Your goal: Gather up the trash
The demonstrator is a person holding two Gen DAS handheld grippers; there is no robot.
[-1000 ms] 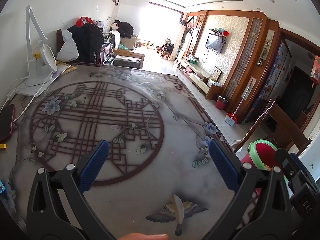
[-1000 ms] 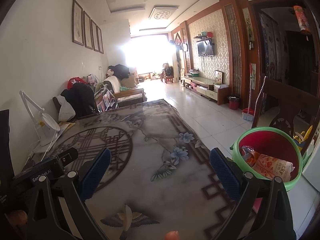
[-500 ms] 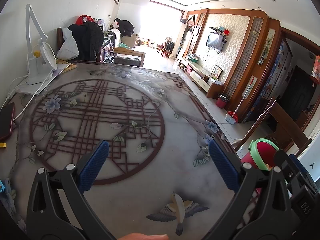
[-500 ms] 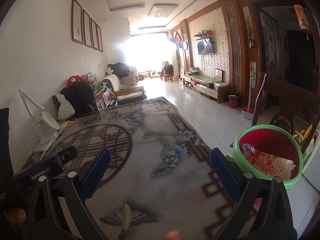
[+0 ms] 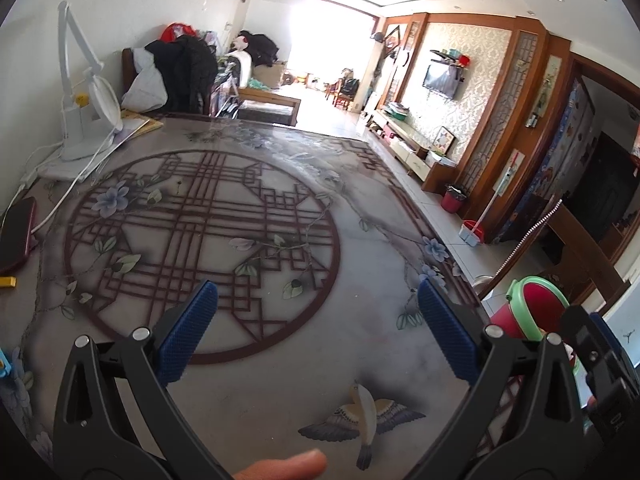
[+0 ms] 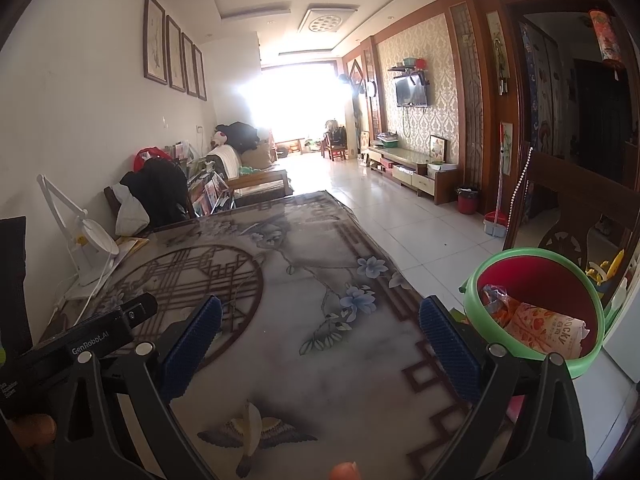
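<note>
The patterned surface [image 5: 280,340] shows no trash between the grippers; by its right edge the red bin [image 6: 536,308] holds the collected wrappers [image 6: 536,326]. Left gripper [image 5: 316,332] and right gripper [image 6: 320,338] hover with jaws spread and empty, probably because collecting seems finished.

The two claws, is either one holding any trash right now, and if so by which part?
Nothing is held. The left claw and the right claw are both wide open over the patterned glass-topped table. The snack wrappers already lie in the green-rimmed red bin.
</note>
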